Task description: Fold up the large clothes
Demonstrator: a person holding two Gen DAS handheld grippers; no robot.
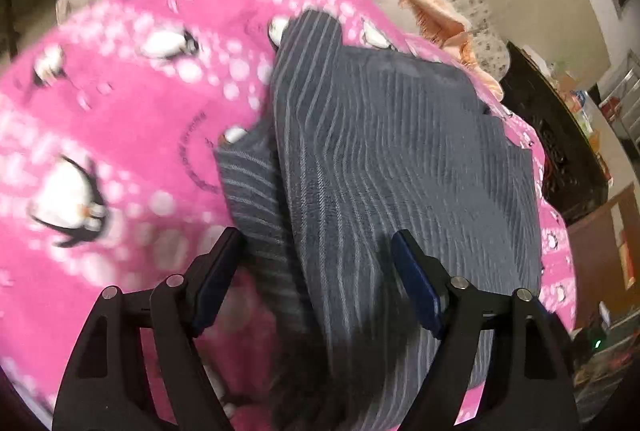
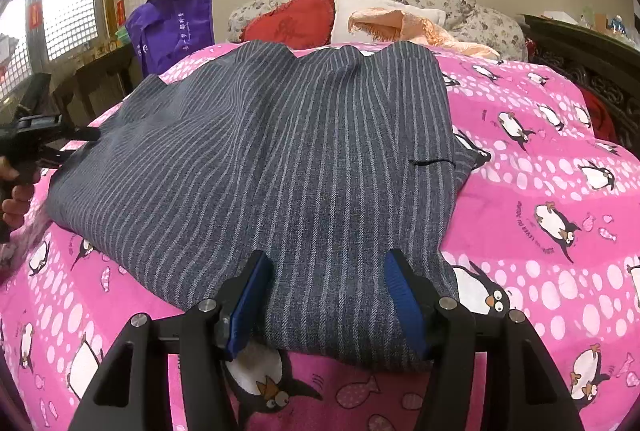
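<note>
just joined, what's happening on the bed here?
A person with a handheld gripper in each hand is folding a grey pinstriped garment spread on a pink penguin-print bedcover. The right gripper sits at the garment's near edge, jaws apart with the cloth between them, no visible pinch. The left gripper is at the garment's left side, jaws wide open over the fabric, not holding it. The garment looks partly folded, lying mostly flat.

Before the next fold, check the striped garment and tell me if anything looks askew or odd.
The grey striped garment lies folded on the pink penguin bedspread, but not squarely: its far edge is wavy, and in the left wrist view a lower layer sticks out beyond the top one. A short dark slit near its right edge may be a pocket.
</note>
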